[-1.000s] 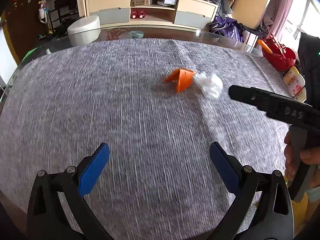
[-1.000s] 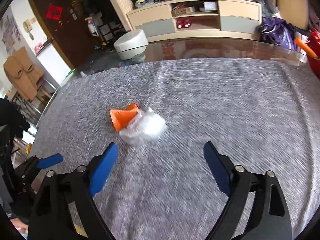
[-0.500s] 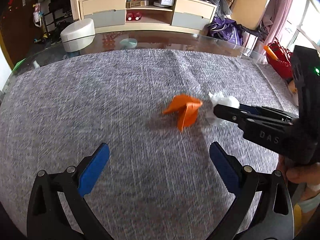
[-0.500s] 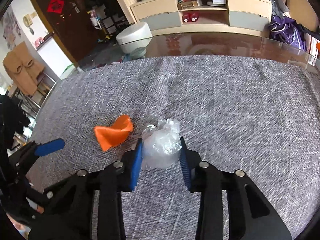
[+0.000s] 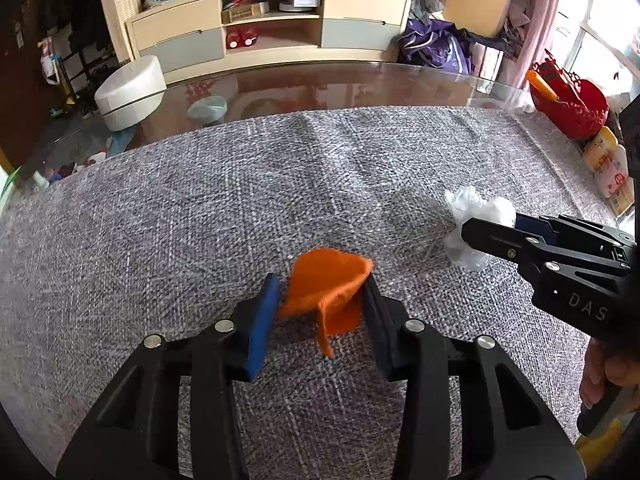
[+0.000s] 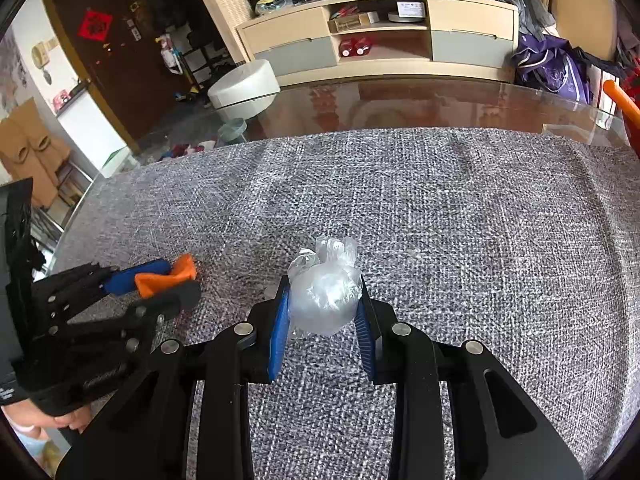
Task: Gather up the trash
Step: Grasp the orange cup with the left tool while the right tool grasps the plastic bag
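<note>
Presently catalogued, nearest first:

Left claw (image 5: pixel 320 300): narrowed onto the orange scrap (image 5: pixel 328 292), which a second earlier lay untouched well ahead of wide-open blue pads; jaws now pressed against both its sides.

Orange scrap: folded felt-like piece, low on the grey cloth (image 5: pixel 160 220) of the tabletop; whether it had left the cloth could not be told.

Right claw (image 6: pixel 322 308): clamped on the clear plastic wad (image 6: pixel 324 300), as it was half a second before; previously it was spread and empty.

Clear plastic wad: crumpled bag with a knotted top, held between the pads, just above or on the cloth.

Meaning for task: both visible pieces of trash appeared secured at once; lifting and carrying to a bin likely came next. No bin was in view.

Far tabletop edge: bare glass (image 6: pixel 400 104) beyond the cloth; red basket (image 5: pixel 572 104) at the right.

Background: pale sideboard (image 6: pixel 380 36) against the wall.
</note>
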Tool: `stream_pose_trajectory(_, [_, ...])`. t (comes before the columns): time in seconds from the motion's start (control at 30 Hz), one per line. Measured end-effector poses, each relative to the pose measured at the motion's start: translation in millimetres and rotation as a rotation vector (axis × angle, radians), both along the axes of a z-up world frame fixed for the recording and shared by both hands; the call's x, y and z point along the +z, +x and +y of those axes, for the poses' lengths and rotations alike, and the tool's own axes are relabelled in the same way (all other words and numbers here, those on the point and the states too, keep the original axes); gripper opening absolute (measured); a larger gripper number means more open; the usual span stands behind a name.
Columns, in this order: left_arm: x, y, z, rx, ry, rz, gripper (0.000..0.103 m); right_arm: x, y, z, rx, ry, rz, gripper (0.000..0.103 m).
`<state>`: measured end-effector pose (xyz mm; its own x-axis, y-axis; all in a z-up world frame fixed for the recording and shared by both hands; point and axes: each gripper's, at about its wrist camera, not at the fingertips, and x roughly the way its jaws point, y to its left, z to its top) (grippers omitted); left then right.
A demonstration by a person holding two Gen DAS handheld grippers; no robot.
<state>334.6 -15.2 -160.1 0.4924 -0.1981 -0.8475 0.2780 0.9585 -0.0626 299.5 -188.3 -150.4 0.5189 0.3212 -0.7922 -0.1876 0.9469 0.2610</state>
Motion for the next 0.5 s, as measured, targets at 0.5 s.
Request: stream_pose_trajectory(0.5, [48, -85, 8, -0.003, -0.054, -0.047, 0.032, 49, -65, -3, 0.012, -0.032, -0.063, 0.031])
